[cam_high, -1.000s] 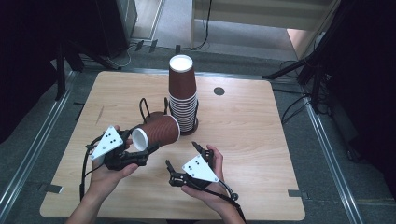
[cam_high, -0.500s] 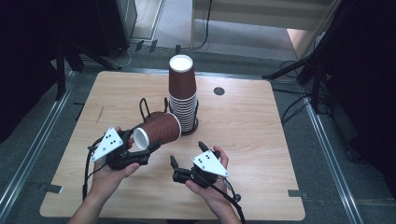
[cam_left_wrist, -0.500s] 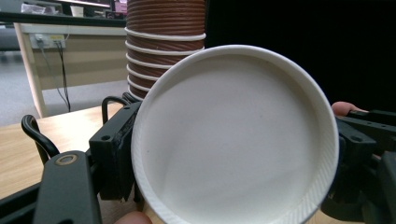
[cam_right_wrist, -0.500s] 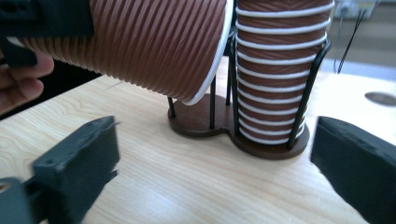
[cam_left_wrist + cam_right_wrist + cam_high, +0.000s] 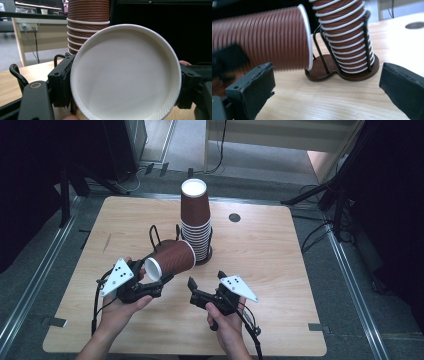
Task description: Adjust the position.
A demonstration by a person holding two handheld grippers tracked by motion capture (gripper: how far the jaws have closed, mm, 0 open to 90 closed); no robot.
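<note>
Right gripper point(image 5: 205, 283) shifted slightly, jaws open; left gripper point(image 5: 159, 281) clamped the cup point(image 5: 171, 259) lying level, base toward itself.

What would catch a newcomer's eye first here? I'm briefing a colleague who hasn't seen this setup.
First, the tall stack of brown ribbed paper cups, upside down in a wire holder near the table's middle. Next, the single brown cup lying sideways just left of it, clamped near its white base by the left gripper. The right gripper hangs open beside it, holding nothing.
</note>
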